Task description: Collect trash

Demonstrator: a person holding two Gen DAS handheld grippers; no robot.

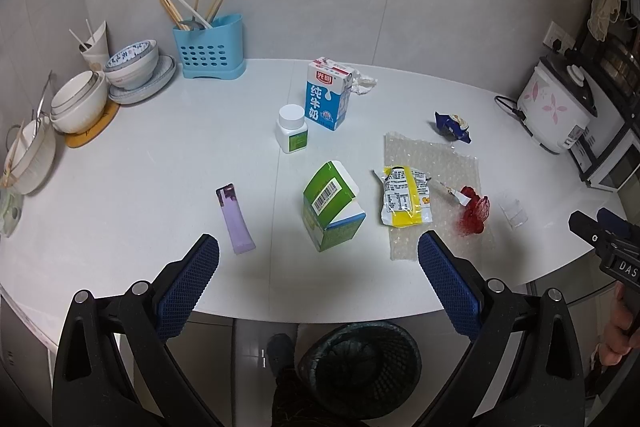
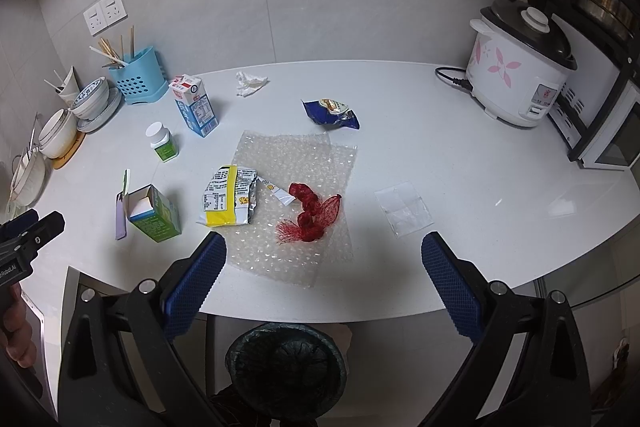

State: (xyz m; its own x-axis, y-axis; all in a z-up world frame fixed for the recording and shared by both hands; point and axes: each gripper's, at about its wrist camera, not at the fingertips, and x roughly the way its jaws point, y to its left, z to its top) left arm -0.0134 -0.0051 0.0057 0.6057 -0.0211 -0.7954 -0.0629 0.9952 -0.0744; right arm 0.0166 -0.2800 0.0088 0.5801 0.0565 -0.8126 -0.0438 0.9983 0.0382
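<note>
Both grippers hover over the near edge of a white counter (image 1: 140,179), empty. Left gripper (image 1: 318,247): jaws spread wide, nothing between the blue pads. Right gripper (image 2: 323,245): same, wide open, holding nothing.

Trash is scattered on the counter. Green carton (image 1: 334,211) stands with its top flap open, just ahead of the left gripper. Purple sachet (image 1: 235,221) lies flat to its left. White pill bottle (image 1: 292,129) with a green label stands behind it; blue-and-white milk carton (image 1: 328,93) stands upright further back, crumpled tissue (image 2: 250,83) beside it near the wall. Bubble wrap sheet (image 2: 296,163) lies flat mid-counter. On it: yellow-and-silver snack bag (image 2: 230,201), a small torn packet (image 2: 278,193), and red mesh netting (image 2: 314,217) bunched up, touching the packet's end. Blue snack wrapper (image 2: 332,113) lies just behind the sheet. Clear plastic piece (image 2: 404,209) lies flat to the right of the sheet, probably a small bag, hard to tell.

Black mesh bin (image 2: 286,363) with a dark liner sits on the floor below the counter edge, between the fingers in both views.

Not trash: blue utensil holder (image 1: 210,47) with chopsticks, stacked bowls (image 1: 132,67) at left, rice cooker (image 2: 520,75) at right, plugged in.
</note>
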